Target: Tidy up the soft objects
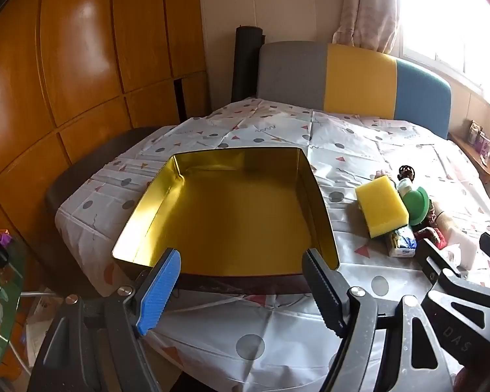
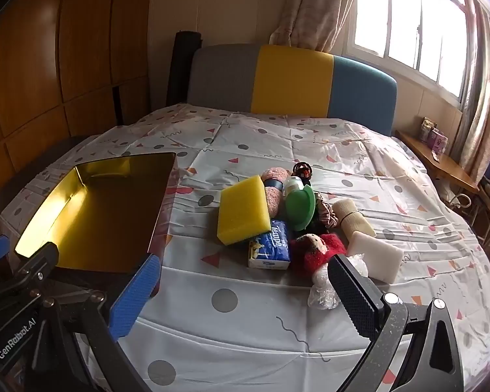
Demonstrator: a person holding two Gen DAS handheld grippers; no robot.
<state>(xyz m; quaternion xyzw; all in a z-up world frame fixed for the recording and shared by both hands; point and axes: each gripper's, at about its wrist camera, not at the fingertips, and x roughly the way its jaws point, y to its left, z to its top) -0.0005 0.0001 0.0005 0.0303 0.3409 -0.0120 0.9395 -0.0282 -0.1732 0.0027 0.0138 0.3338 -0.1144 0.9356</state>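
A gold-lined metal tin [image 1: 232, 209] [image 2: 98, 212] lies open on the patterned tablecloth, with nothing inside it. My left gripper [image 1: 241, 271] hovers open at the tin's near wall, nothing between its fingers. To the right is a pile: a yellow sponge [image 2: 243, 209] [image 1: 380, 207], a blue Tempo tissue pack [image 2: 271, 245], a pink yarn ball [image 2: 274, 189], a green round lid [image 2: 299, 205], a red and white plush [image 2: 320, 250], a white foam block [image 2: 374, 256], a beige roll [image 2: 352, 217] and crumpled clear plastic [image 2: 323, 290]. My right gripper [image 2: 241, 277] is open, in front of the pile.
A table [image 2: 245, 343] covered by a white cloth with dots and triangles. Behind it stands a grey, yellow and blue headboard [image 2: 290, 80]. Wooden wardrobe panels [image 1: 81, 65] fill the left. A window [image 2: 408, 23] with curtains and a wooden side shelf [image 2: 441, 160] lie right.
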